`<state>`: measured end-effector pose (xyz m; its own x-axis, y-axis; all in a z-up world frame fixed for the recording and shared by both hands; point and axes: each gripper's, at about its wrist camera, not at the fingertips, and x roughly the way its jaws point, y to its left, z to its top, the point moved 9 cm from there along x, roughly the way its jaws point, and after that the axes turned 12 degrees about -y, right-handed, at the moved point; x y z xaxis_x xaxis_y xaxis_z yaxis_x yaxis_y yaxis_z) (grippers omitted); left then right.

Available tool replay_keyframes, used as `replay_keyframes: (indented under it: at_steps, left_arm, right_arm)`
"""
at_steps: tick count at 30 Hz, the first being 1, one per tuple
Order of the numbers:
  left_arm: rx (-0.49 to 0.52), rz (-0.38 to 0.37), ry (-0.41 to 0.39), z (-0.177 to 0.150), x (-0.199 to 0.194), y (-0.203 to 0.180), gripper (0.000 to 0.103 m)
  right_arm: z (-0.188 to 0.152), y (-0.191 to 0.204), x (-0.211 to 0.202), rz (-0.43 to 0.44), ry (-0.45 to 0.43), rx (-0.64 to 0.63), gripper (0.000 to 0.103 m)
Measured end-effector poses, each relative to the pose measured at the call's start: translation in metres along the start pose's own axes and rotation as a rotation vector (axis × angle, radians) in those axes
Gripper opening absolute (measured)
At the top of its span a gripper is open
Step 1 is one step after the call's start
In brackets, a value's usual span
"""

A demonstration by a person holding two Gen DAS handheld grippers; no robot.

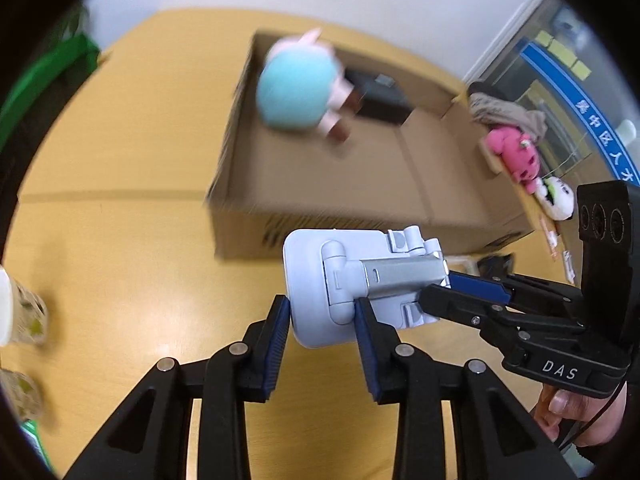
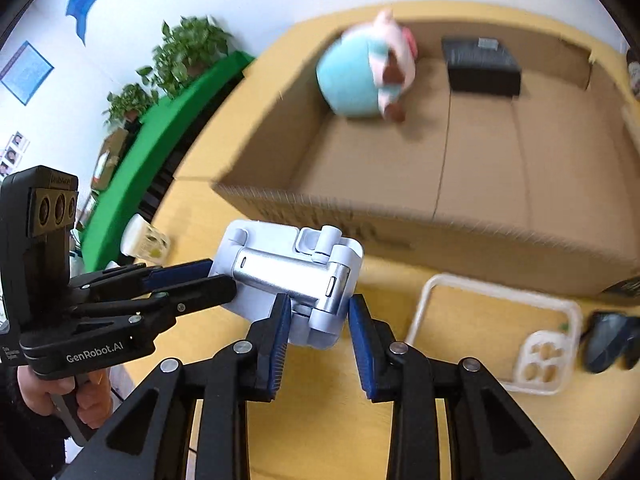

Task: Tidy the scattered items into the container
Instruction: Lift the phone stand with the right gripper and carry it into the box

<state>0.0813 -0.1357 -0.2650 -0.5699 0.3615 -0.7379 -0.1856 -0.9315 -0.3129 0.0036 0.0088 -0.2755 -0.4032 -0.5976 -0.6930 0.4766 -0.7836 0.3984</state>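
You are carrying the stand (image 1: 352,288) toward the box (image 1: 332,184) filling the upper middle; lift it over the near wall before letting go. Both the left gripper (image 1: 322,322) and right gripper (image 2: 316,318) are clamping the stand at frame centre
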Motion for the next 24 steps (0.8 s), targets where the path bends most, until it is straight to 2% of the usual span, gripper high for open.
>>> replay_keyframes:
  at_steps: [4,7,11,15,18,21,24]
  left_arm:
    - [0.025,-0.012,-0.057,0.014,0.003,-0.031,0.032]
    - [0.043,-0.027,-0.086,0.018,0.012,-0.054,0.032]
    - [0.072,-0.081,-0.117,0.032,0.015,-0.101,0.032]
    - [0.051,-0.126,-0.149,0.053,0.007,-0.132,0.032]
    - [0.042,-0.133,-0.175,0.062,0.006,-0.134,0.032]
    - [0.054,-0.104,-0.189,0.062,0.009,-0.119,0.032]
    - [0.065,-0.064,-0.170,0.059,0.009,-0.092,0.032]
  right_arm:
    - [0.021,-0.019,-0.029,0.000,-0.055,-0.027,0.032]
    - [0.023,-0.039,-0.045,-0.017,-0.099,-0.025,0.032]
    - [0.037,-0.069,-0.078,-0.076,-0.133,-0.022,0.029]
    - [0.067,-0.082,-0.123,-0.123,-0.148,-0.069,0.027]
    - [0.086,-0.081,-0.141,-0.135,-0.170,-0.112,0.017]
    - [0.089,-0.076,-0.134,-0.128,-0.199,-0.124,0.017]
    - [0.080,-0.066,-0.107,-0.088,-0.211,-0.069,0.017]
